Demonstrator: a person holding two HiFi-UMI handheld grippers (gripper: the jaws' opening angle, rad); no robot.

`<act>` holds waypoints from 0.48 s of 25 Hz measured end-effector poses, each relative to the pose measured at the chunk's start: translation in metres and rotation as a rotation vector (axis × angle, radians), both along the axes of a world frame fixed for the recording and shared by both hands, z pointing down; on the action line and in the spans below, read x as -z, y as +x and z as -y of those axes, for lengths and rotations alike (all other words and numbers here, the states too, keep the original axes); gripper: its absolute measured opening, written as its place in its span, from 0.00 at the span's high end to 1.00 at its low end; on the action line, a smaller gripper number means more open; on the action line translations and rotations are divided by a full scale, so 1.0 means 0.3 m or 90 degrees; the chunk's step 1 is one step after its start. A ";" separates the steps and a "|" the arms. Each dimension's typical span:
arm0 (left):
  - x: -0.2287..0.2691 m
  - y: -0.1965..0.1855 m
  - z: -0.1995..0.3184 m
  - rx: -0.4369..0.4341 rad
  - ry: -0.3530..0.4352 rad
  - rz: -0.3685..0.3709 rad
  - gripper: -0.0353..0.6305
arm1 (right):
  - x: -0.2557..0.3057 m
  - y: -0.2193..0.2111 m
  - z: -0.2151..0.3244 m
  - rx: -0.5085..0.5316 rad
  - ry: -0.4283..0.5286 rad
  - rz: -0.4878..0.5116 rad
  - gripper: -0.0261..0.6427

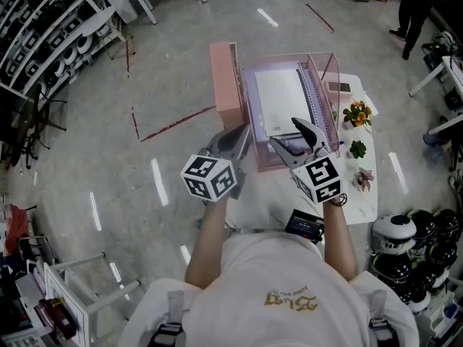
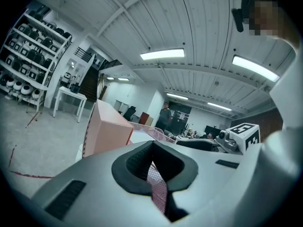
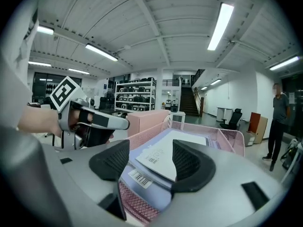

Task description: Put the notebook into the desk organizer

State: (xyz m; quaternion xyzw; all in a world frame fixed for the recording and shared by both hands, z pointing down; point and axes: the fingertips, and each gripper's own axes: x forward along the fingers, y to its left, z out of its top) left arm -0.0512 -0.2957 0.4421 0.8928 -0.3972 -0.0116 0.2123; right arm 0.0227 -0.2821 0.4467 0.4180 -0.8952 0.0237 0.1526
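The left gripper (image 2: 152,150) is pressed shut on the near left edge of the pink wire-mesh desk organizer tray (image 1: 255,166). The right gripper (image 3: 150,161) is spread wide, holding nothing, just above the pale purple spiral notebook (image 1: 278,101). The notebook lies flat inside the tray, long side pointing away from the person, wire spiral on the right.

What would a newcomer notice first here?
First, the pink mesh organizer on the small white table, with a white notebook lying flat inside it. Next, the two grippers at its near end: the left gripper is shut on the organizer's left wall, and the right gripper is open above the near edge.
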 end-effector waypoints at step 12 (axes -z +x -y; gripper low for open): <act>0.032 -0.023 -0.097 -0.008 0.037 0.030 0.92 | 0.074 0.076 -0.116 -0.123 -0.052 0.263 0.76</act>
